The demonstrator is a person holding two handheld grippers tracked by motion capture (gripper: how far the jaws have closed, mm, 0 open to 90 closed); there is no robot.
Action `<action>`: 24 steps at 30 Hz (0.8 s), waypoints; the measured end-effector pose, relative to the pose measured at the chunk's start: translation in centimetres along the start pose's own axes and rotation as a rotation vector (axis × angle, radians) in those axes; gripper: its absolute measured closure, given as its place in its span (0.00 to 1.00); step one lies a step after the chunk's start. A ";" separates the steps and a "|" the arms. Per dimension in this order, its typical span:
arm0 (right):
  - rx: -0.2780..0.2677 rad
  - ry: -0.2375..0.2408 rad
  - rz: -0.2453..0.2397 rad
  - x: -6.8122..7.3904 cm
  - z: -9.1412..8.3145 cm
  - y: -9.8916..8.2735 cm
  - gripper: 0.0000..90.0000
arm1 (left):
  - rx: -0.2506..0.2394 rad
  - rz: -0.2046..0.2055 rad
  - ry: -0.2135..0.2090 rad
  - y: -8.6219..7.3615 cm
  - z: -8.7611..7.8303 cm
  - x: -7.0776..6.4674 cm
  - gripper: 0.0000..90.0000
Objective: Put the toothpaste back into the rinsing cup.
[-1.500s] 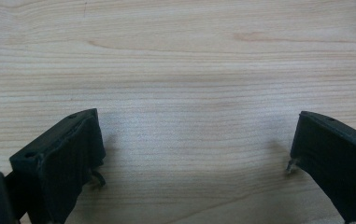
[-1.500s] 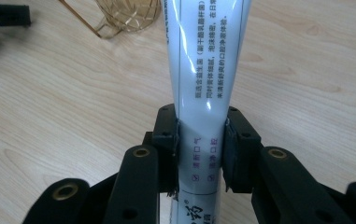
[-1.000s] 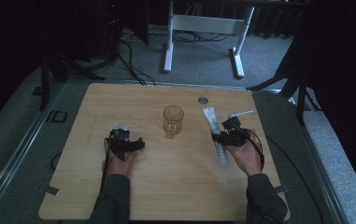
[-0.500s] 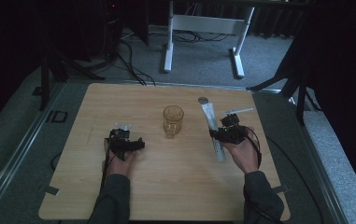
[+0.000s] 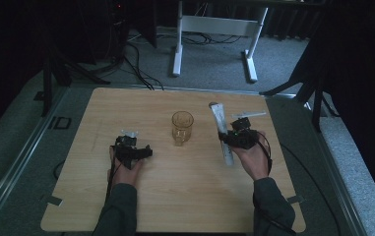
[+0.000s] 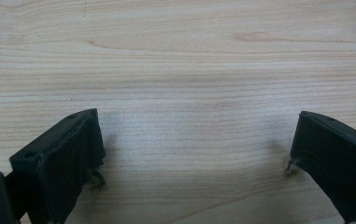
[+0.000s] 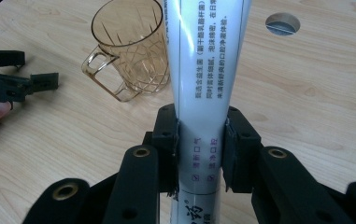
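While clamped low on the white tube [image 7: 208,88], right tool [image 7: 200,140] at right of bench [image 5: 175,196] — jaws closed on the tube's body, tube slanting toward the far side, just right of the amber glass mug [image 5: 182,127]. Left tool [image 5: 135,151] resting near left, jaws wide apart, nothing between. Grasp looks done; placing into the mug seemingly left. Tube's cap end cut off in right gripper view — print too small to read from above.

right gripper [image 5: 230,139] | tube [image 5: 220,129] shifted slightly toward cup [image 5: 182,127] | cap end lifted
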State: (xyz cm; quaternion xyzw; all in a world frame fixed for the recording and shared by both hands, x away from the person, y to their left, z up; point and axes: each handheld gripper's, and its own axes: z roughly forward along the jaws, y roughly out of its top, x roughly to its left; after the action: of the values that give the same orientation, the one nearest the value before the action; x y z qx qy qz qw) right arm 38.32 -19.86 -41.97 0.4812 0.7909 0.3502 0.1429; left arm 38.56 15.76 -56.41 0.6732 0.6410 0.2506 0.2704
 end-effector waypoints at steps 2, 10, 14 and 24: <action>-0.003 0.003 0.002 0.0 0.1 0.1 0.78 | 0.000 -0.001 -0.001 0.0 0.0 0.0 0.02; -0.018 0.016 -0.010 0.3 0.4 0.4 0.78 | 0.000 -0.001 0.000 0.0 0.0 0.0 0.02; -0.029 0.015 -0.008 0.4 0.6 0.6 0.78 | 0.001 0.000 0.000 0.0 0.0 0.0 0.02; -0.066 0.025 -0.001 0.3 0.7 0.9 0.78 | 0.001 0.000 0.000 0.0 0.0 0.0 0.02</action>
State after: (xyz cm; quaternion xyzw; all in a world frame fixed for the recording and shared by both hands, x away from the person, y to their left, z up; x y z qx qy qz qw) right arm 39.15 -19.10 -41.79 0.4711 0.7810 0.3820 0.1488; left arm 38.58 15.76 -56.41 0.6735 0.6409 0.2503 0.2703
